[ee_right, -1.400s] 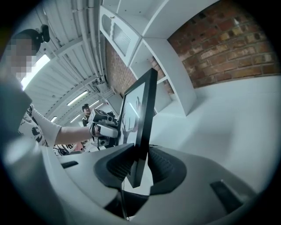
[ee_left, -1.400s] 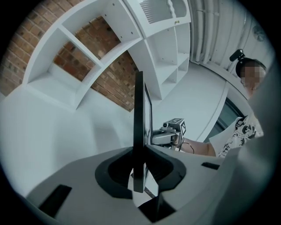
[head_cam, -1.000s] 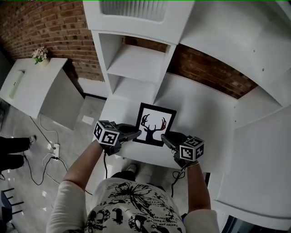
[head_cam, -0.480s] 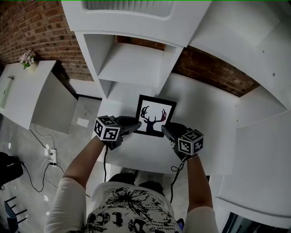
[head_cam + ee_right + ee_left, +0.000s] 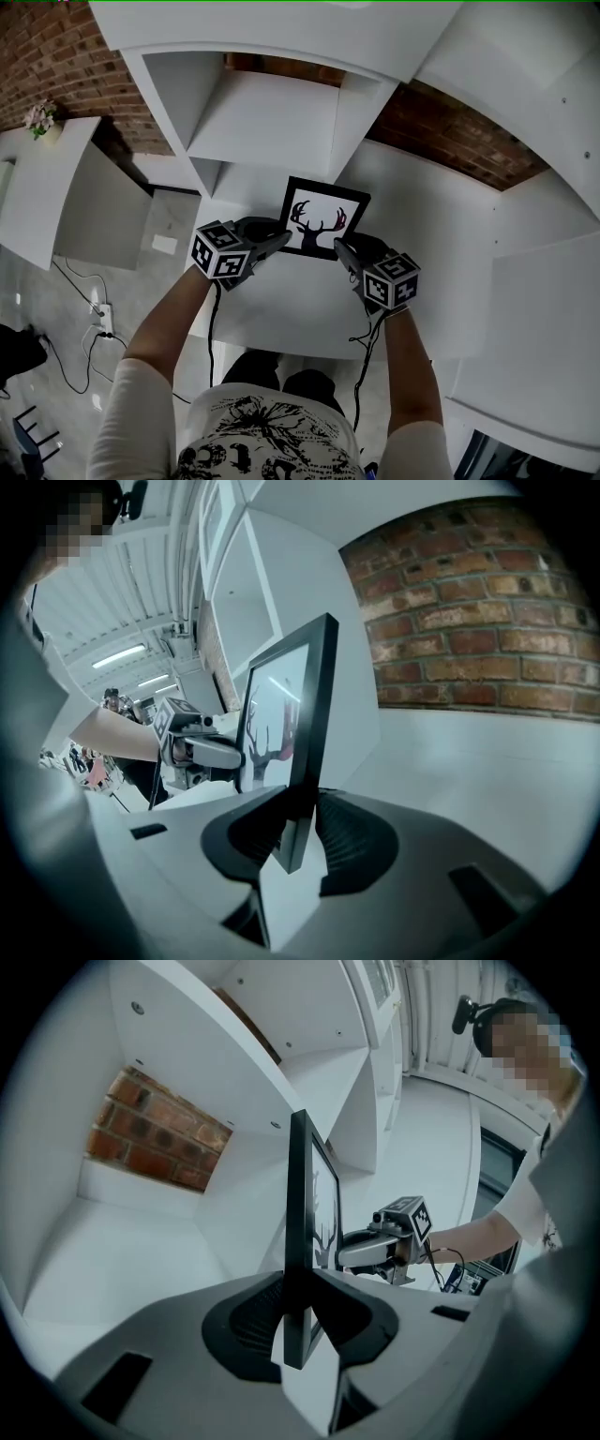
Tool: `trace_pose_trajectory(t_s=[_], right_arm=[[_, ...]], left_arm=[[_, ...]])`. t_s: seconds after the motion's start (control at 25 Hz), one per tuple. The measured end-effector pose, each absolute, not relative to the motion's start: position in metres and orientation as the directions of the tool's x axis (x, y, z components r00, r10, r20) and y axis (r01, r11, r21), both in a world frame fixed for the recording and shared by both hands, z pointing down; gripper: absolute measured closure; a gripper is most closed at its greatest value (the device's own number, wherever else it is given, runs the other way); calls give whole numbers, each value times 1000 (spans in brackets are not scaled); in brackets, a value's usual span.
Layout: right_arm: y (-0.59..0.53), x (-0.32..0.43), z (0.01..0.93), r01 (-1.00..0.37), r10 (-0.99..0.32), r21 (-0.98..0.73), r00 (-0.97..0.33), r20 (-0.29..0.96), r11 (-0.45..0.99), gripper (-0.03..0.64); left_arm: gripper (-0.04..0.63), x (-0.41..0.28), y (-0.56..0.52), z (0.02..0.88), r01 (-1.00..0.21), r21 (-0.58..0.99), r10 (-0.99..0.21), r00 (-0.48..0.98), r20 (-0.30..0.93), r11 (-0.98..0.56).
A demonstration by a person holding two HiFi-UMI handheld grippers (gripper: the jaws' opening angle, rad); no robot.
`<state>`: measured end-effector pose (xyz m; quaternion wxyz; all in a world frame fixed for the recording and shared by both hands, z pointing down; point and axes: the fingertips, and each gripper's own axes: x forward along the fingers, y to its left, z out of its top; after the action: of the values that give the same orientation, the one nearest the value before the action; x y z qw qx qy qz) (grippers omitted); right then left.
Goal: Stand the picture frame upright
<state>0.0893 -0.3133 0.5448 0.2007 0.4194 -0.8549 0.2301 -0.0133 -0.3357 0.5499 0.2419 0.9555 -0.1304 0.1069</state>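
My left tongs (image 5: pixel 278 242) and right tongs (image 5: pixel 343 249) pinch the picture frame (image 5: pixel 323 217) by opposite edges, balancing it vertical to stand on the worktop (image 5: pixel 281 314).

- One picture frame (image 5: pixel 323 217) is showing.
- Two grippers are showing: the left gripper (image 5: pixel 279 242) and the right gripper (image 5: pixel 341 249).
- One flower pot (image 5: pixel 40 118) is sitting at the side table's (image 5: pixel 47 197) far corner.
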Motion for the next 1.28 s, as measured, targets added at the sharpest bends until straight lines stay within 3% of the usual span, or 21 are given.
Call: trace_pose_trajectory(t_s=[1.28], right_arm=[[-356,99,582,-840,-638,-68,-458,619,538,521]], left_arm=[[480,-10,-383,589,-392,367,-257,895,365,-844]])
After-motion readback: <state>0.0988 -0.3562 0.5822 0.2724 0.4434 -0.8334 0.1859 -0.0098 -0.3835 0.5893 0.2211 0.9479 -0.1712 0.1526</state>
